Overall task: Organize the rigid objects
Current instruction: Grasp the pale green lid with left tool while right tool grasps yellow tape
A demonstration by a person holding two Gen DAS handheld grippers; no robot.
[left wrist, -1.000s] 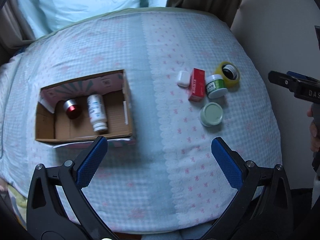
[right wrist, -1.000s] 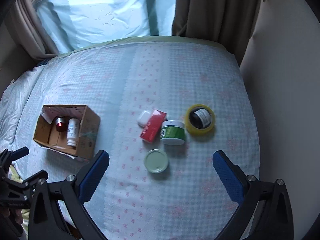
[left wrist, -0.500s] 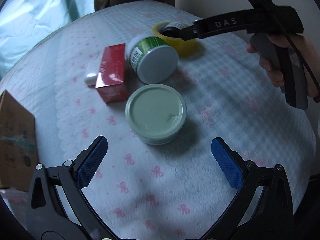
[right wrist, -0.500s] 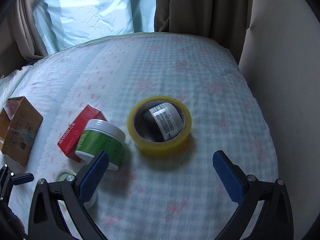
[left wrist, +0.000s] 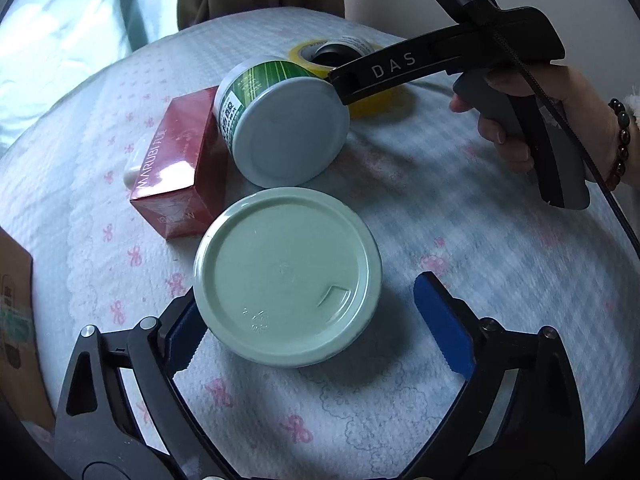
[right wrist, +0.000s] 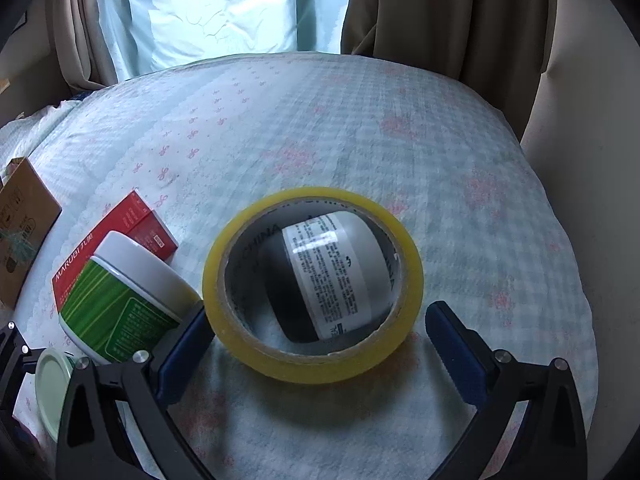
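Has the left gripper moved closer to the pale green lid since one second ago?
Yes. The left gripper came down toward the pale green lid, which now lies between its closing jaws.

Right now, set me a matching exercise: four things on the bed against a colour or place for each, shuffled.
Things:
1. flat round lid
2. tape roll
3. carton
4. tub

Descriptions:
A. red, lettered MARUBI
B. pale green, between the left gripper's closing jaws
C. yellow, ringed around a grey labelled container
D. green-striped side, white lid

Pairs: 1-B, 2-C, 3-A, 4-D
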